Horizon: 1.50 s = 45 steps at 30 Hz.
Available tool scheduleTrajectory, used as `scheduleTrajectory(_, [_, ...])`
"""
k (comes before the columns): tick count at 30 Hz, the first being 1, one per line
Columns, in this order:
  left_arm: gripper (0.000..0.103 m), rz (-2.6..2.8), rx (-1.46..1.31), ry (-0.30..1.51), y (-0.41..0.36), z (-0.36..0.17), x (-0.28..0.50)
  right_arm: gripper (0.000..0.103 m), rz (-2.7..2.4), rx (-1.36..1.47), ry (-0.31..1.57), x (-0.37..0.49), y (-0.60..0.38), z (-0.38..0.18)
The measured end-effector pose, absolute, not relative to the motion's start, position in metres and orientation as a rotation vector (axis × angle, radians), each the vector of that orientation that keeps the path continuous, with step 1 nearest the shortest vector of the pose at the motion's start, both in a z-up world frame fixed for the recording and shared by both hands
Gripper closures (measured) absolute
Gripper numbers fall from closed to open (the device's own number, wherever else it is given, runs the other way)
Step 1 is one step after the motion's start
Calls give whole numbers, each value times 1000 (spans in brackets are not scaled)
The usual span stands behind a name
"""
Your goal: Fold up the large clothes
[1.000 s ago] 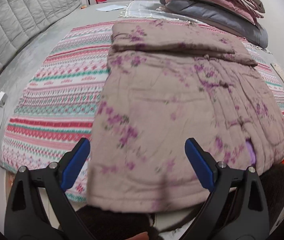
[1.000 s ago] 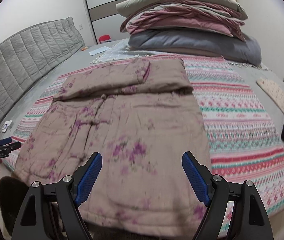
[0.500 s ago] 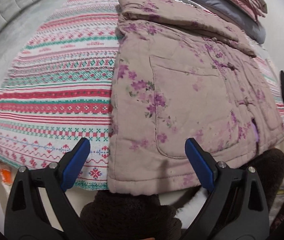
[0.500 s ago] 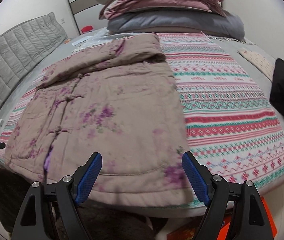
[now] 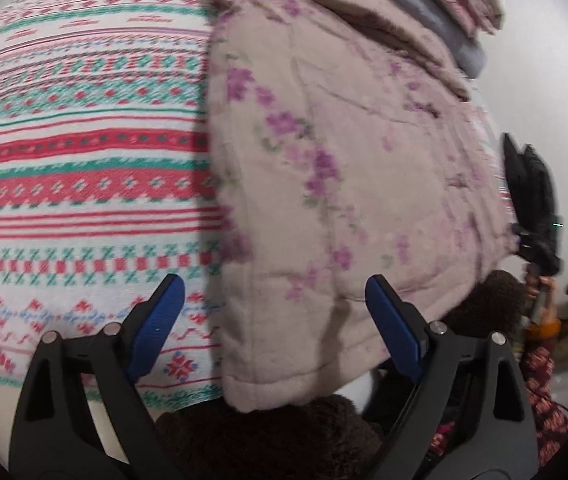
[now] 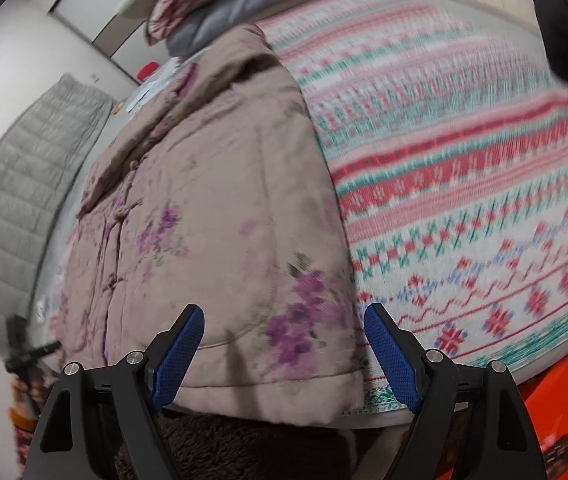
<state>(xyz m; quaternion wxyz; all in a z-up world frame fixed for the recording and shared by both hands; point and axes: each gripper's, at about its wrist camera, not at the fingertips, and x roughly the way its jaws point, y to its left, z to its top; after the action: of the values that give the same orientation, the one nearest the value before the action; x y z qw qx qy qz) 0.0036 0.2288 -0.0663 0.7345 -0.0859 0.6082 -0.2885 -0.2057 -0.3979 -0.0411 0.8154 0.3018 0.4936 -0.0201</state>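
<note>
Two claws, left claw [image 5: 273, 320], right claw [image 6: 284, 344], spread wide over jacket [image 5: 344, 184] hem corners

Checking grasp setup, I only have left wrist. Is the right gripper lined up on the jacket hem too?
Observer: Yes. The right gripper is open, and the hem corner of the jacket sits between its fingers, not yet pinched.
Operator: What's beyond that corner on its side?
Observer: Bare striped blanket, with something orange below the bed edge.
Operator: Jacket fastened or open?
Observer: Fastened, it seems. Knot buttons run down the front placket in the right view; blur hides the details.
Operator: Left side status from there?
Observer: The left gripper shows dark and blurred near the other hem corner; its jaws are unreadable there.
</note>
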Motion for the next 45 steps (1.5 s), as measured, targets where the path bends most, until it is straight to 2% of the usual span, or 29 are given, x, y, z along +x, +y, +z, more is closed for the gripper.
scheduleTrajectory(6, [15, -743, -221, 1367, 213, -71, 11, 20, 25, 658, 1033, -201, -385, -52])
scheduleTrajectory(8, [20, -787, -246, 1379, 208, -75, 15, 27, 18, 620, 1046, -197, -377, -52])
scheduleTrajectory(9, [22, -782, -242, 1391, 204, -76, 17, 37, -3, 591, 1057, -195, -373, -51])
scheduleTrajectory(10, [28, -776, -237, 1393, 204, -75, 19, 42, -16, 574, 1066, -195, -373, -51])
scheduleTrajectory(11, [34, -762, -220, 1396, 201, -74, 20, 53, -28, 551, 1074, -194, -370, -49])
scheduleTrajectory(12, [49, -742, -197, 1397, 199, -73, 19, 67, -29, 544, 1073, -194, -367, -47])
scheduleTrajectory(13, [64, -713, -168, 1392, 195, -71, 17, 74, -20, 554, 1066, -195, -366, -45])
scheduleTrajectory(15, [73, -682, -143, 1380, 188, -66, 16, 80, -19, 563, 1035, -197, -361, -38])
scheduleTrajectory(19, [80, -663, -115, 1317, 179, -44, 18, 83, -49, 531, 960, -198, -348, -16])
scheduleTrajectory(31, [85, -621, -278, 872, 166, 81, 72, 84, -11, 496, 668, -129, -334, 85])
scheduleTrajectory(38, [86, -529, -379, 812, 155, 92, 141, 84, -40, 586, 549, -58, -355, 103])
scheduleTrajectory(45, [86, -375, -412, 820, 150, 72, 232, 83, -114, 714, 493, 13, -406, 81])
